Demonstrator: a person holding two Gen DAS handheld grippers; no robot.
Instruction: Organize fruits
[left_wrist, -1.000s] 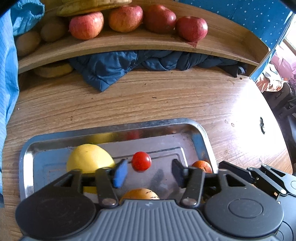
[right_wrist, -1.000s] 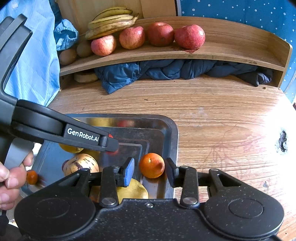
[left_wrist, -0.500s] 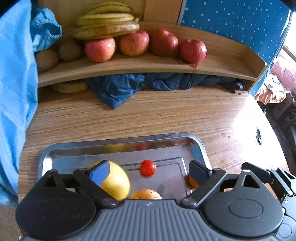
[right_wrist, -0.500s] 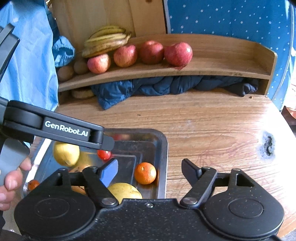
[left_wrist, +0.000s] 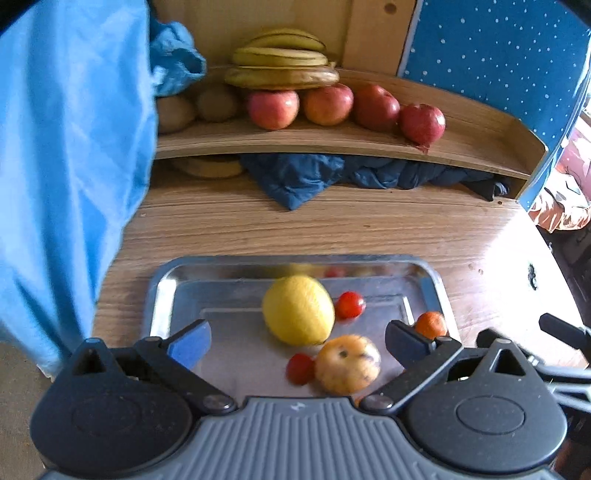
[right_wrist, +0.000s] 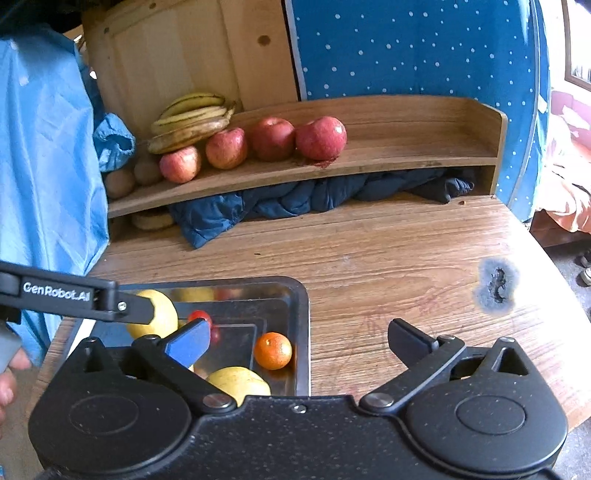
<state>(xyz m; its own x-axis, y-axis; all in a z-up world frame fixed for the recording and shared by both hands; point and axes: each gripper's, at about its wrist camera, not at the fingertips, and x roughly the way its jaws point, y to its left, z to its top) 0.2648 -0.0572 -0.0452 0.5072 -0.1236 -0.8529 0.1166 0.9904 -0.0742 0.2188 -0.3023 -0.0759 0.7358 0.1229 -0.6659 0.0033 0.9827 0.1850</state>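
Both claws opened, raised | left claw (left_wrist: 297, 338), right claw (right_wrist: 299, 338) above tray (left_wrist: 432, 280)

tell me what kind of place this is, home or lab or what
Most likely a lived-in home room, not a lab: a worn wooden table with a wooden shelf of apples and bananas, a dark blue jacket stuffed underneath, and dotted blue fabric behind.

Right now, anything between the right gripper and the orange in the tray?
Nothing visible. The right gripper has just been opening; its jaws stand wide and empty above the tray corner, and the orange lies exposed just below them. The yellow fruit sits beside it, not over it.
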